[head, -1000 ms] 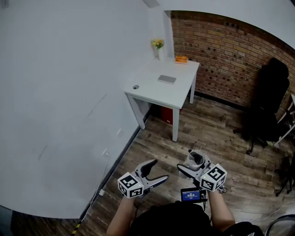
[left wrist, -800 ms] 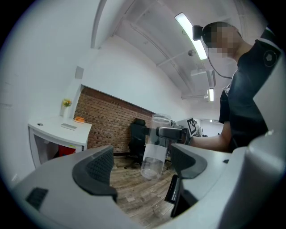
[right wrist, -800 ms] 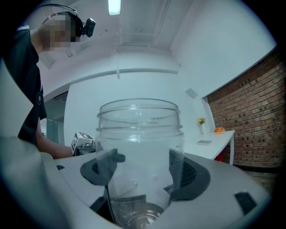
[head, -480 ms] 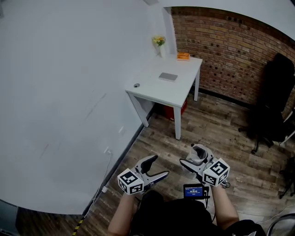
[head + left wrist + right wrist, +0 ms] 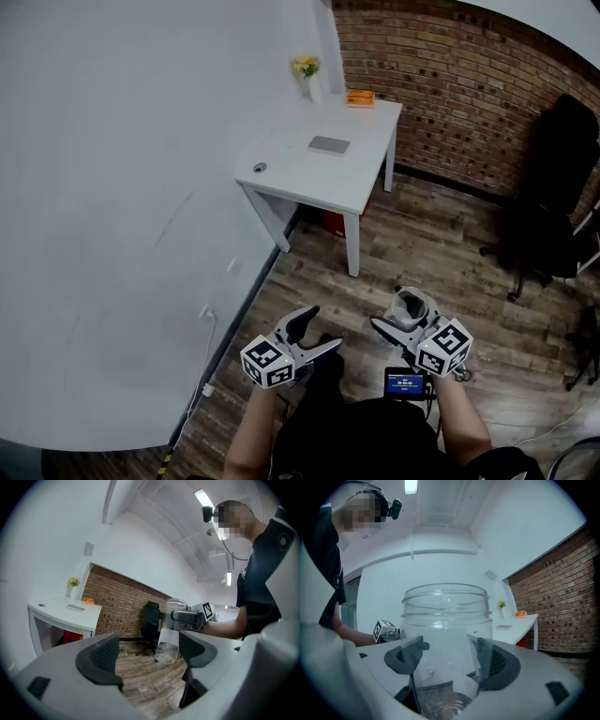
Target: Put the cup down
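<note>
The right gripper (image 5: 447, 656) has its fingers (image 5: 501, 663) closed on the sides of the clear cup (image 5: 447, 630). It holds the cup upright, probably to keep it steady for setting down. The cup hangs above the wooden floor (image 5: 441, 244), well short of the white surface (image 5: 349, 183) and off its near end. The left gripper (image 5: 150, 651) idles alongside, fingers (image 5: 99, 654) spread wide with nothing between them, and is likely not needed. Compared with a second ago, both grippers keep their pose. The surface sits slightly further left in the head view, so the person seems to have turned a little.
</note>
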`<state>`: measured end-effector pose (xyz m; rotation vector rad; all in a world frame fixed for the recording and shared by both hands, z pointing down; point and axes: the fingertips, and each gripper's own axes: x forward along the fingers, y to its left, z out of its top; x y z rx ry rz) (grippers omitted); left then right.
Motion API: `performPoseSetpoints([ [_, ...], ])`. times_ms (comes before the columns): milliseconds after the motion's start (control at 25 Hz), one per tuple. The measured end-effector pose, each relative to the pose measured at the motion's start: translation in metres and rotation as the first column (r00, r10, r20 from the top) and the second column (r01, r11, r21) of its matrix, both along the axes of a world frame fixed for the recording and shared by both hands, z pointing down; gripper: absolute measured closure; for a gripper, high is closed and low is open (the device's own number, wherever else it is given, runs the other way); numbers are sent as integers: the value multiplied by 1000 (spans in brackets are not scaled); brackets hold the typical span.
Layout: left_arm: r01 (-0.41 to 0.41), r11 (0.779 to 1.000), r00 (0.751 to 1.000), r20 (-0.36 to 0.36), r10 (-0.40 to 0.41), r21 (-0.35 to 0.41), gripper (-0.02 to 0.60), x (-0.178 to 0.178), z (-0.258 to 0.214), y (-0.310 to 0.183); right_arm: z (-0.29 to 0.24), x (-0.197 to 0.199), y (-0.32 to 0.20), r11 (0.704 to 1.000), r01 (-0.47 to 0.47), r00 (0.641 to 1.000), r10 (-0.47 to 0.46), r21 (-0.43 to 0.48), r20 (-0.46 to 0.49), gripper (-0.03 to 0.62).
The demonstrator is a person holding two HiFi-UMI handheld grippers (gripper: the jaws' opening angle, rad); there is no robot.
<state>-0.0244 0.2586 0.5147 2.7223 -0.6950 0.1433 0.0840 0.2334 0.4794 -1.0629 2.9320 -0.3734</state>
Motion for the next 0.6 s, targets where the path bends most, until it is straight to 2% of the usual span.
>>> performPoseSetpoints([
  [200, -44, 999, 998, -44, 43, -22, 178, -2, 9, -70, 5, -4, -59, 999, -47, 998, 46, -20, -38, 221],
  [600, -128, 992, 991, -49, 128, -7, 190, -35, 3, -205, -8, -39, -186, 990, -137, 990, 135, -29, -43, 221],
])
